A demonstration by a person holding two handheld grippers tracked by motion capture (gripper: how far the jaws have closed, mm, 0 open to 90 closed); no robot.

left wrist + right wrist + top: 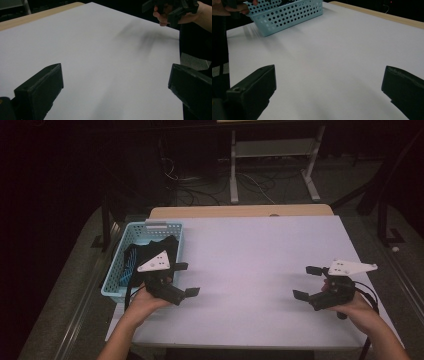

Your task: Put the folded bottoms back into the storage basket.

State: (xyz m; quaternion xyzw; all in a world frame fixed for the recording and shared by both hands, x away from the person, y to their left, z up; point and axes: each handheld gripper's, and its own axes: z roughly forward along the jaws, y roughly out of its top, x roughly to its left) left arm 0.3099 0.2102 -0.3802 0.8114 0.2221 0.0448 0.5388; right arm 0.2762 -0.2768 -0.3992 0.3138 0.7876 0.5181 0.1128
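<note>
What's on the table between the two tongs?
Nothing. In the high view, the white table is bare between the left tongs and the right tongs. The blue basket sits off to the left.

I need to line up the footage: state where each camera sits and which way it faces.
High view: above the person's side, looking forward and down on the table; forearms, left gripper, right gripper.
Left gripper view: rides the left gripper, faces the right gripper.
Right gripper view: faces the blue basket.
Shared: the white tabletop.
</note>
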